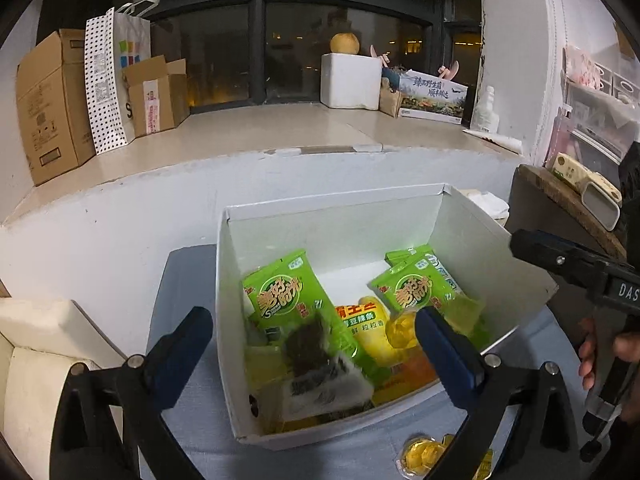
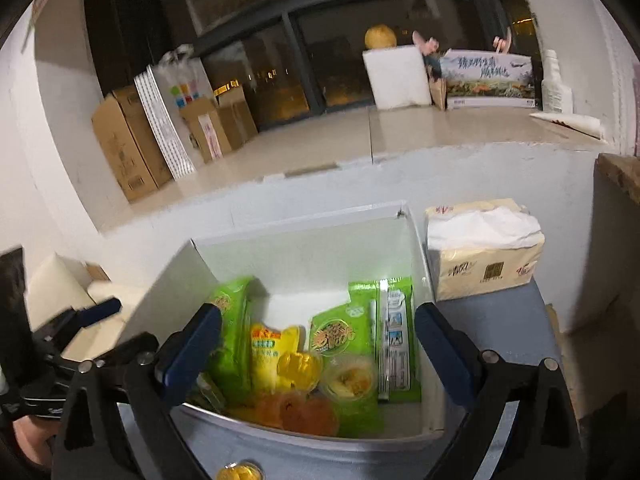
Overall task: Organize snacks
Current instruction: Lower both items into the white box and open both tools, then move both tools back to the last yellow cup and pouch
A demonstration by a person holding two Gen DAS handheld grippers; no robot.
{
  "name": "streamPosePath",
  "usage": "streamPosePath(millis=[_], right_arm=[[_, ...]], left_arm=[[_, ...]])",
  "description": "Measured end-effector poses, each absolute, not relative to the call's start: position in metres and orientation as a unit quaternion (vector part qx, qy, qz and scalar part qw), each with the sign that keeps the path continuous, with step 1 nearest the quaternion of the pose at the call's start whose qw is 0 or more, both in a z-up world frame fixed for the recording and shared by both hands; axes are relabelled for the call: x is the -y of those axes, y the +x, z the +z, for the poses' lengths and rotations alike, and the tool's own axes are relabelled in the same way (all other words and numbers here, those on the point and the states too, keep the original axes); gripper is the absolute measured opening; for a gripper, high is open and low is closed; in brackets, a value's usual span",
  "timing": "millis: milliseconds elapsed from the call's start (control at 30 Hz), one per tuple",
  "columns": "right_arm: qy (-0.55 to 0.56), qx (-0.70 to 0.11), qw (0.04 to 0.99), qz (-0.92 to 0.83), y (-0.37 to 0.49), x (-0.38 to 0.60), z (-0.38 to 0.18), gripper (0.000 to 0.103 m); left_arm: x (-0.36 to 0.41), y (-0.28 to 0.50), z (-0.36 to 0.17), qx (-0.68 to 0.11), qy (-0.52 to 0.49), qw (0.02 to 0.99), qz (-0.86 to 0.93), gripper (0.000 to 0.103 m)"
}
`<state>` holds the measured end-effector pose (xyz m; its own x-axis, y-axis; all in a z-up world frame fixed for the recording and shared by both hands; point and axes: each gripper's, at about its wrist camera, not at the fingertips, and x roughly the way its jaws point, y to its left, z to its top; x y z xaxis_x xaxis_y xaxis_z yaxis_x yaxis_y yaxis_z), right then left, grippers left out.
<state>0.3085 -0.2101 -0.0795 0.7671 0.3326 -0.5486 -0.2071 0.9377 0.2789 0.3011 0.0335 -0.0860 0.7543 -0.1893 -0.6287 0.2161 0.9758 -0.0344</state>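
Note:
A white open box (image 1: pixel 496 248) (image 2: pixel 168 280) stands on a blue-grey table and holds green snack bags (image 1: pixel 288 292) (image 2: pixel 340 336), a yellow bag (image 1: pixel 364 332) (image 2: pixel 268 352), clear yellow jelly cups (image 1: pixel 404 330) (image 2: pixel 298 364) and orange cups (image 2: pixel 296 410). A dark-filled packet (image 1: pixel 316 360), blurred, lies or falls between my left fingers over the box. My left gripper (image 1: pixel 312 344) is open above the box's near left. My right gripper (image 2: pixel 320 340) is open and empty over the box; it also shows in the left wrist view (image 1: pixel 560 260).
A yellow jelly cup pack (image 1: pixel 424 454) (image 2: pixel 238 472) lies on the table in front of the box. A tissue pack (image 2: pixel 484 248) stands right of the box. A white ledge behind carries cardboard boxes (image 1: pixel 52 104), a foam box (image 1: pixel 352 80) and a bottle (image 1: pixel 486 110).

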Motion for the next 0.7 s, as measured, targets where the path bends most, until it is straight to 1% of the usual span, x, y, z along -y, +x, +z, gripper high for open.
streamPosePath(millis=[167, 300, 500, 700], right_arm=[[0.102, -0.303, 0.936, 0.149, 0.288, 0.217, -0.076, 0.101], [0.096, -0.292, 0.938, 0.163, 0.251, 0.218, -0.071, 0.103], [0.06, -0.291, 0.937, 0.184, 0.191, 0.204, -0.075, 0.103], [0.025, -0.306, 0.931, 0.198, 0.138, 0.19, -0.096, 0.103]], left_arm=[[-0.036, 0.283, -0.082, -0.33, 0.02, 0.937, -0.111, 0.103], [-0.035, 0.256, -0.076, -0.324, 0.014, 0.938, -0.119, 0.103], [-0.03, 0.192, -0.076, -0.31, 0.01, 0.941, -0.135, 0.103], [-0.028, 0.129, -0.086, -0.31, -0.005, 0.939, -0.151, 0.103]])
